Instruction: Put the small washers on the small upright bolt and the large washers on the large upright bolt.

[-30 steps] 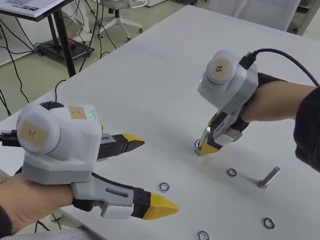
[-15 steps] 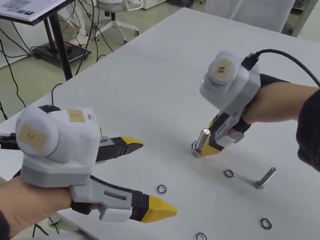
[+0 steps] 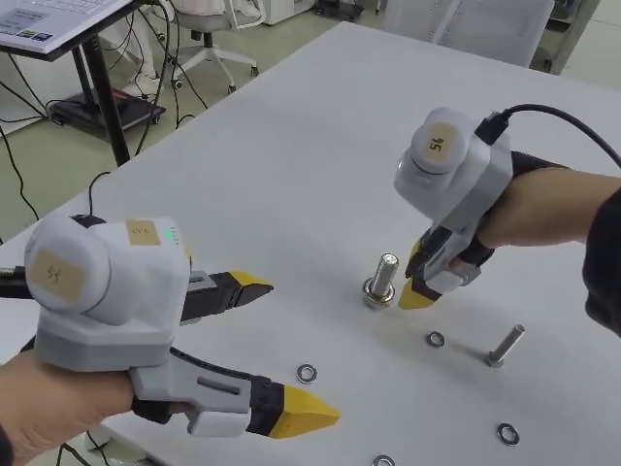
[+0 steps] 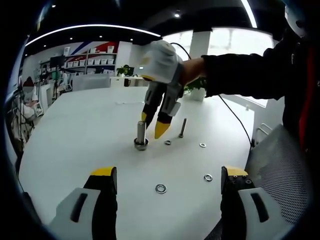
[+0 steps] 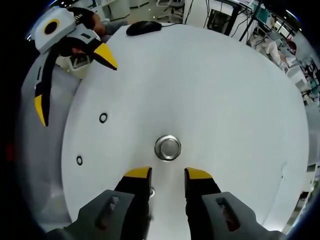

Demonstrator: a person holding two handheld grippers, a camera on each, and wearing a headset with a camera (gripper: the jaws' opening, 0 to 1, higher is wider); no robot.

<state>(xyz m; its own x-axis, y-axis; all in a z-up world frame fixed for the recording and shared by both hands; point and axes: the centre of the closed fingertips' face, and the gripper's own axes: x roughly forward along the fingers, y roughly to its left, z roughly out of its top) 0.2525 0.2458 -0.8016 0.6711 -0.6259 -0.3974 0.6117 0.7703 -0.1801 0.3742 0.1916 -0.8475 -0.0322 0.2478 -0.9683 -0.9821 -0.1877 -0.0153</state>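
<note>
- Large bolt (image 3: 382, 280): bright, glossy metal.
- Small bolt (image 3: 505, 346) and washers (image 3: 307, 373): silvery metal, shiny.
- Table (image 3: 291, 165): smooth, matt white surface.
- Left gripper (image 3: 291, 351) and right gripper (image 3: 417, 287): matt pale-grey plastic housings; smooth black jaws, yellow-tipped.
- Sleeve (image 3: 604, 252): dark cloth.

I take the large bolt (image 3: 383, 280), standing on the table (image 3: 291, 146), as my mark. The right gripper (image 3: 419, 293) sits just right of it. Further right and nearer me lies the first washer (image 3: 436, 339), with the small bolt (image 3: 505, 346) beyond. Left of the large bolt and nearer me lies the second washer (image 3: 307, 373), where the left gripper (image 3: 291, 350) hangs. The third washer (image 3: 506, 433) and fourth washer (image 3: 384, 461) lie nearest me.
</note>
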